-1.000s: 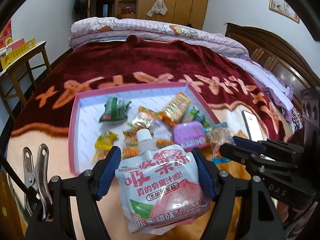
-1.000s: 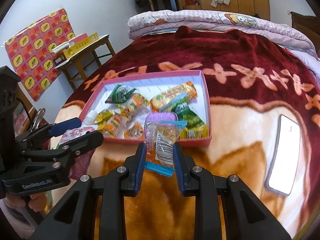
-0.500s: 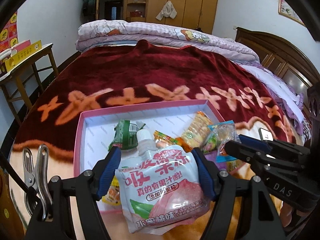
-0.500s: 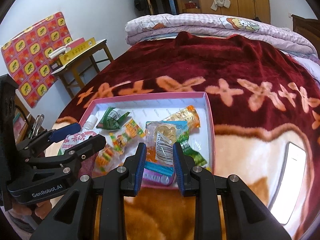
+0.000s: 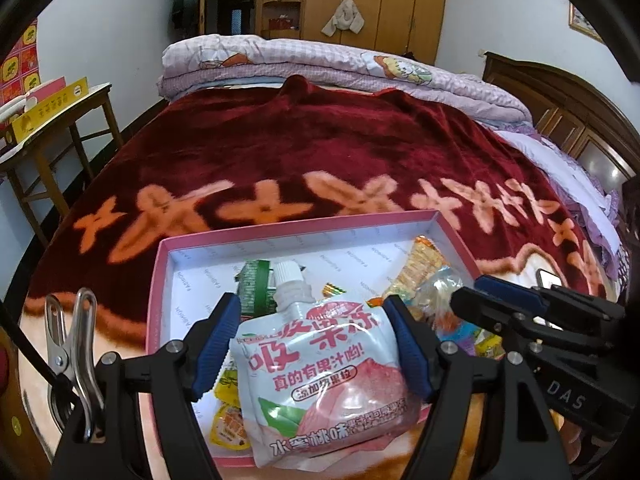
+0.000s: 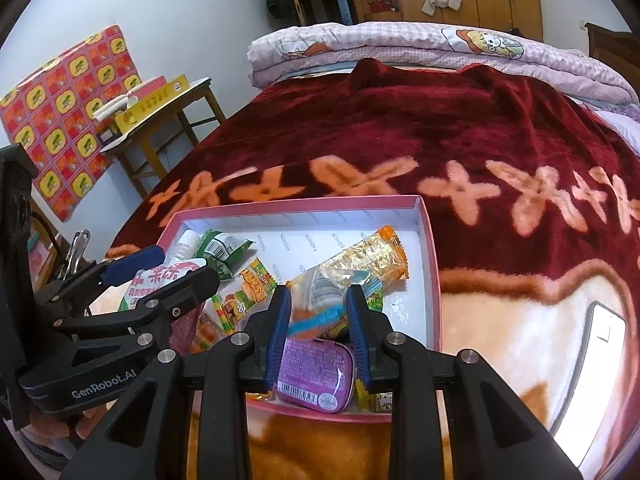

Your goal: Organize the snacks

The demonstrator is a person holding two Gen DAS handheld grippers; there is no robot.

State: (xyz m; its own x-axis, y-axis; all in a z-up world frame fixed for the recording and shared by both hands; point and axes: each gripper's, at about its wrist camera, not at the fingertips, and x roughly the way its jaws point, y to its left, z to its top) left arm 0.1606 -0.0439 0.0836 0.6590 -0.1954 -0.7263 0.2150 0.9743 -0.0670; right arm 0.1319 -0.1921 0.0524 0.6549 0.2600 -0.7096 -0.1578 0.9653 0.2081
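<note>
This is a bedroom in a home. A large bed (image 5: 320, 152) fills the middle of the room, spread with a dark red plush blanket (image 6: 440, 128) patterned with orange flowers. At the far end of the bed lies a folded stack of lilac checked quilts (image 5: 312, 64). Behind the bed stands a tall wooden wardrobe (image 5: 384, 0) with open shelves, a cloth hanging on one door. To the right of the bed runs a carved dark wooden headboard (image 5: 560, 108). To the left of the bed stands a small wooden side table (image 6: 168, 120) carrying boxes.
</note>
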